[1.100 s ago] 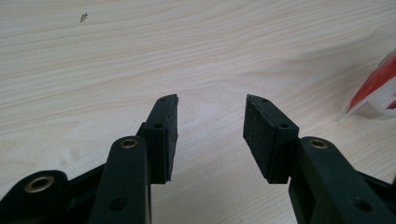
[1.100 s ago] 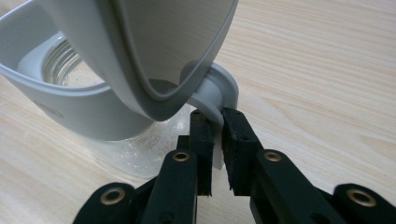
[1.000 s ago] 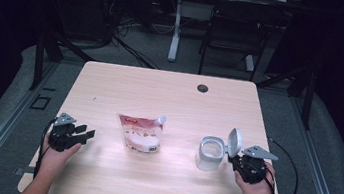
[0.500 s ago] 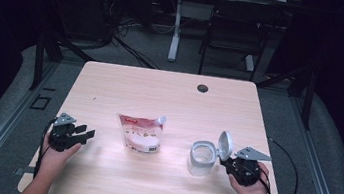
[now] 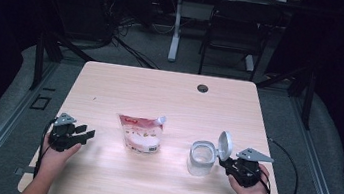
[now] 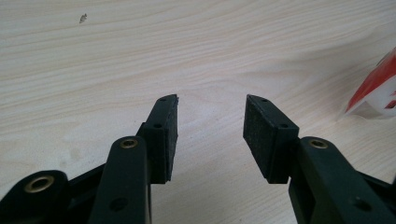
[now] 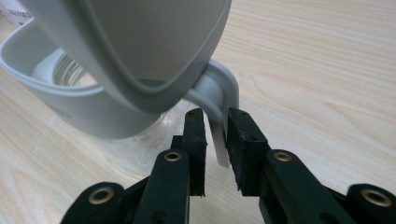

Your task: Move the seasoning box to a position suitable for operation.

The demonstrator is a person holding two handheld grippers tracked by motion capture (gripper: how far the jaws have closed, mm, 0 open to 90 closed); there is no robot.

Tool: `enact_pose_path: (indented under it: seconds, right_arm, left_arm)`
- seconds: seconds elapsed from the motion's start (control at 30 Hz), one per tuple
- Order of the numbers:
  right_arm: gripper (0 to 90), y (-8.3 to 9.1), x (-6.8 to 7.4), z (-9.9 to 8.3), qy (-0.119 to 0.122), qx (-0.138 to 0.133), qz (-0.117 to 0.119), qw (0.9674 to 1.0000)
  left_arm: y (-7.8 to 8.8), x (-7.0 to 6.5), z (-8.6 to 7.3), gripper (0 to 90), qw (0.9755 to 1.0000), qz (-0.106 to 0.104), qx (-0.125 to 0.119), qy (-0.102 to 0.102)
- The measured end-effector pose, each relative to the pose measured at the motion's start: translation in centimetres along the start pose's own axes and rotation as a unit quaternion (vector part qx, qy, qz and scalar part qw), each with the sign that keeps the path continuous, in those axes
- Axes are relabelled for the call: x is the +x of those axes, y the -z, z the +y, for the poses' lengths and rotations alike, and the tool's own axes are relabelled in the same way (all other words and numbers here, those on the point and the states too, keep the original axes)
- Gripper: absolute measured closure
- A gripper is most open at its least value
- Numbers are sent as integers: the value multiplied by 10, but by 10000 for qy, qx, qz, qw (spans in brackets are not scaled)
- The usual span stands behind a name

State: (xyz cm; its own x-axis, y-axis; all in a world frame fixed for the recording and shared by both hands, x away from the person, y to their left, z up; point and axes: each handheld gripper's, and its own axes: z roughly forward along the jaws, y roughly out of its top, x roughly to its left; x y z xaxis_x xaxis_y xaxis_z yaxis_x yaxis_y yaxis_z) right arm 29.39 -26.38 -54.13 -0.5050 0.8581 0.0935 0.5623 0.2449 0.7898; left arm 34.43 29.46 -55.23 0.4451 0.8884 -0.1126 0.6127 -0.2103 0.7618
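A clear jar (image 5: 201,157) with a grey flip lid (image 5: 225,145) standing open rests on the table at the near right. My right gripper (image 5: 224,165) is just behind it. In the right gripper view the jar's grey handle (image 7: 219,126) sits between the pads of my right gripper (image 7: 215,114), which have just been opening, with a slim gap showing at one pad. A red and white pouch (image 5: 141,133) lies at the table's middle, its corner (image 6: 378,88) showing in the left gripper view. My left gripper (image 5: 85,134) (image 6: 212,100) stands open and empty at the near left, pointing toward the pouch.
The pale wooden table (image 5: 170,97) has a small dark cable hole (image 5: 203,88) near its far edge. A chair (image 5: 234,29) and a table leg (image 5: 176,27) stand on the floor beyond. Cables trail from both grippers over the near edges.
The jar has shifted a little toward the near edge with the right gripper and now stands flat. The right jaws have loosened on its handle. The left gripper has not moved.
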Motion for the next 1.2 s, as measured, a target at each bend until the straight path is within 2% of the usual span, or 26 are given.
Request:
enact_pose_path:
  seconds: [0.13, 0.27, 0.4, 0.93, 1.2]
  right_arm:
    - [766, 3, -1, -4, -133, 24, -84, 9999]
    - [800, 6, -2, -7, -371, 31, 23, 9993]
    - [822, 4, -1, -7, -401, 98, 15, 9991]
    - [813, -2, -5, -2, -408, 7, -91, 9991]
    - [804, -11, -13, 3, -512, -66, -27, 9987]
  left_arm:
    - [0, 1, 0, 550, 10000, -8, 6, 0]
    - [0, 0, 0, 550, 10000, -12, -15, -13]
    - [0, 0, 0, 551, 10000, -5, 9, -11]
    - [-1, 0, 0, 550, 10000, 11, -22, -1]
    - [0, 0, 0, 550, 10000, 9, 45, -25]
